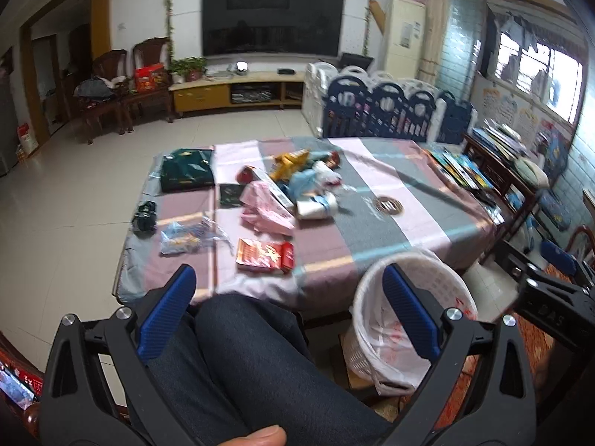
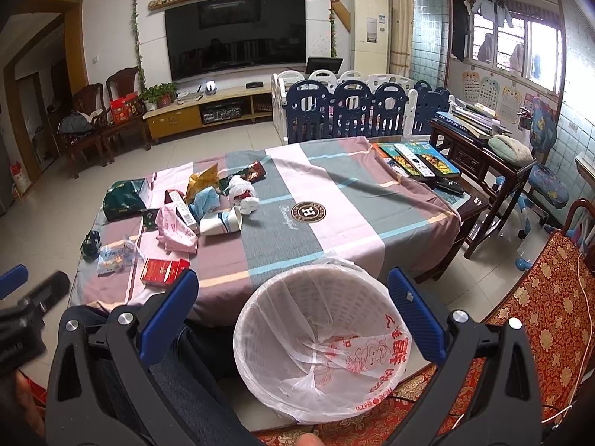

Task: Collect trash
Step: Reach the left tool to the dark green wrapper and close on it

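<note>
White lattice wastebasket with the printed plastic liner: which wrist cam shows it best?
Right wrist. The white lattice wastebasket with the printed plastic liner sits near centre between the open claw fingers, with the whole rim and the empty liner interior visible. In the left wrist view it sits off to the right, partly hidden behind one blue finger pad.

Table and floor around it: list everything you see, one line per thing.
Red box: one, red, table's near left edge.
Paper cup: one, white with blue band, lying on its side mid-table.
Pink bag: one, pink, crumpled, left of the cup.
Green pouch: one, dark green, table's far left.
Waste basket: one, white, plastic-lined, on the floor by the table's near edge.
Left gripper: blue pads, open, above the lap.
Right gripper: blue pads, open, over the basket.
</note>
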Demonstrator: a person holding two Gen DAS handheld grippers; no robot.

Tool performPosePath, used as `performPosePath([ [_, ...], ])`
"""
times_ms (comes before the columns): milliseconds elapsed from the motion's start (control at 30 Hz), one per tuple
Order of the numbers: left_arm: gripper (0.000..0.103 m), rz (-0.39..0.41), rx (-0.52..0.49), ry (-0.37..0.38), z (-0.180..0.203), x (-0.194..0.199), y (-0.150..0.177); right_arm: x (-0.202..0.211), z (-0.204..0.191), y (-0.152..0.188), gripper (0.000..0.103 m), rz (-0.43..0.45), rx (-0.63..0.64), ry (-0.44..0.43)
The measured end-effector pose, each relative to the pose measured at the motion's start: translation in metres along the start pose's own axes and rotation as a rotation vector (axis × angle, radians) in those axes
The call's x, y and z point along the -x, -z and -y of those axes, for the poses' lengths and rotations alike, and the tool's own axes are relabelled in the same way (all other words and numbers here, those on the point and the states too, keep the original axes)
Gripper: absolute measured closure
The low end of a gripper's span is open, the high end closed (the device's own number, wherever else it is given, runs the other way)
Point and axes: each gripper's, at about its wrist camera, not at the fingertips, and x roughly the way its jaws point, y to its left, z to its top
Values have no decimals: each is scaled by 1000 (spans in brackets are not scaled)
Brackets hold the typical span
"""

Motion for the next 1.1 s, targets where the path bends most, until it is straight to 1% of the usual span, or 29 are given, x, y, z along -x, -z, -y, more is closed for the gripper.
performPosePath([
  [67,3,40,50,-66,-20,-5,-5,-6,-6,-3,3,9,5,15],
  [133,3,65,107,-136,-46,-16,-11,-23,-14,-4,3,-14,13,36],
  [167,3,66,143,-170,-63,-24,-15,-31,-17,-5,3,-38,10,29],
  [200,3,58,182,-188,-80,-34,-20,-41,-21,-5,3,-65,5,-1],
  [233,3,42,222,-187,-98,-43,-24,-47,-24,-5,3,-82,0,-33],
  [267,3,17,271,-170,-118,-56,-27,-57,-31,-6,3,-105,1,-63],
  [333,4,-30,360,-169,-155,-78,-32,-77,-49,-6,3,-130,43,-86],
  [367,4,-35,390,-173,-167,-87,-34,-84,-56,-6,4,-142,61,-97],
  [433,7,-39,458,-191,-198,-106,-36,-103,-74,-3,8,-175,94,-121],
  [467,8,-48,491,-197,-211,-119,-34,-117,-86,0,8,-206,106,-149],
  [533,14,-74,551,-198,-237,-144,-30,-134,-103,4,9,-249,125,-175],
  [600,15,-118,603,-215,-261,-174,-22,-150,-122,10,9,-289,154,-197],
  [700,15,-167,658,-263,-293,-216,-16,-172,-138,18,9,-340,180,-213],
  [800,15,-206,695,-297,-319,-259,-19,-190,-142,24,9,-394,184,-225],
  [867,13,-231,680,-295,-328,-292,-24,-199,-142,28,9,-414,188,-214],
  [967,12,-271,622,-299,-326,-329,-32,-211,-140,32,9,-442,186,-200],
  [1000,15,-275,603,-296,-324,-337,-33,-214,-140,33,9,-447,186,-197],
  [1033,31,-275,585,-290,-320,-342,-33,-218,-139,34,9,-455,185,-193],
  [1067,41,-287,569,-274,-317,-347,-30,-220,-140,34,9,-459,187,-189],
  [1100,56,-304,559,-257,-312,-352,-26,-224,-141,34,9,-463,190,-186],
])
